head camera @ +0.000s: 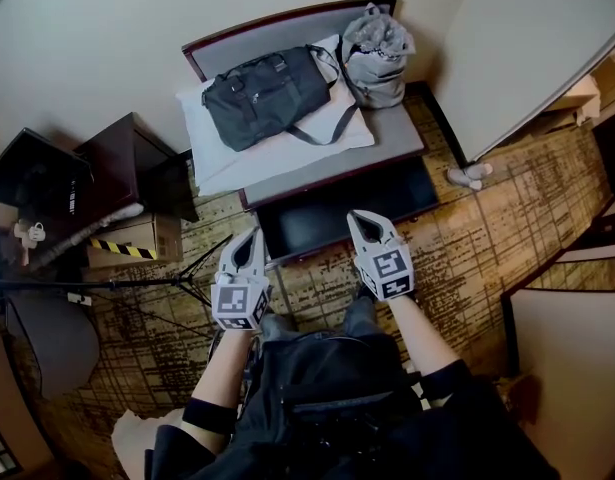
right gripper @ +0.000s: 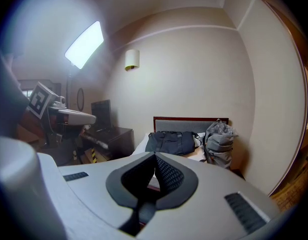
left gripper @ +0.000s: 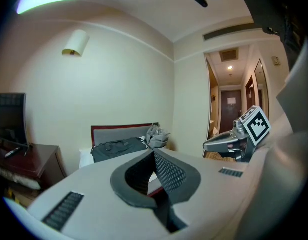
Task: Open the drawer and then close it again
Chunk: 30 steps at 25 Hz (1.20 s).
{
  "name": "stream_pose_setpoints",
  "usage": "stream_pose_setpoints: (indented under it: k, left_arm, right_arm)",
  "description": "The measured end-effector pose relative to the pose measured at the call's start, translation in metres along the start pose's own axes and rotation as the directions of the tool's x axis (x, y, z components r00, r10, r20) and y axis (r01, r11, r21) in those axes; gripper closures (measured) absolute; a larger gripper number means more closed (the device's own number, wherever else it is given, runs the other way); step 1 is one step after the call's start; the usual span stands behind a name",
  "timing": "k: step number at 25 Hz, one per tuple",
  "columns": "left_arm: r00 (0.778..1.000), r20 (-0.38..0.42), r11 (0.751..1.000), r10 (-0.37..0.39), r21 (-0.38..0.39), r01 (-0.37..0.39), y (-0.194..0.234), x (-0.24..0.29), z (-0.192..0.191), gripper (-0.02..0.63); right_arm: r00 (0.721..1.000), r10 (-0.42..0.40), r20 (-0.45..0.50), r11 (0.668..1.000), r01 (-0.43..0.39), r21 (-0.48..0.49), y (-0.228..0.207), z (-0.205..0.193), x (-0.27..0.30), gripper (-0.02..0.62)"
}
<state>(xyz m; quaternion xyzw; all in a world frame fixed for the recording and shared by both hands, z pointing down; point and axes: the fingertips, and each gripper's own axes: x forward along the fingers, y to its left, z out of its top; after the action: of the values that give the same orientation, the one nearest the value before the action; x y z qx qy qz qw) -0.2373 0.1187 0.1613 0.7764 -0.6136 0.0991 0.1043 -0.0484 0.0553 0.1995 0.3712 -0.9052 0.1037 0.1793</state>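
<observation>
Drawer front looked closed. Left gripper and right gripper hung just short of it, both pinched together and empty. Task either unstarted or finished, unclear which.

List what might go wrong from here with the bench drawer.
1. The left gripper and right gripper are both shut and empty, short of the dark drawer front. No handle shows, so a grip there may slip.
2. A black tripod leg stands on the carpet close beside the left gripper. A sideways swing might knock it.
</observation>
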Motion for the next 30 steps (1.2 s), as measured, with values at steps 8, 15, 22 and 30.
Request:
stream_pose_setpoints:
  k: [8,15,22,30]
  left_arm:
    - [0.999,-0.026,0.999,-0.046,0.023,0.046,-0.016,0.008,-0.005,0.606]
    - [0.993,-0.054,0.993,-0.104,0.048,0.107,-0.035,0.020,-0.014,0.606]
    - [0.980,-0.095,0.980,-0.177,0.074,0.184,-0.063,0.044,-0.025,0.606]
    - [0.947,-0.174,0.955,-0.269,0.081,0.286,-0.120,0.086,-0.077,0.606]
  right_arm:
    - [1.000,-0.018,-0.007,1.000,0.018,0.015,-0.007,-0.007,-0.003,0.594]
    - [0.998,-0.059,-0.029,0.996,0.061,0.064,-0.020,-0.027,-0.008,0.594]
    - [0.985,-0.136,-0.110,0.963,0.157,0.217,-0.053,-0.090,-0.016,0.594]
    - [0.932,-0.196,-0.305,0.887,0.301,0.350,-0.085,-0.238,-0.013,0.595]
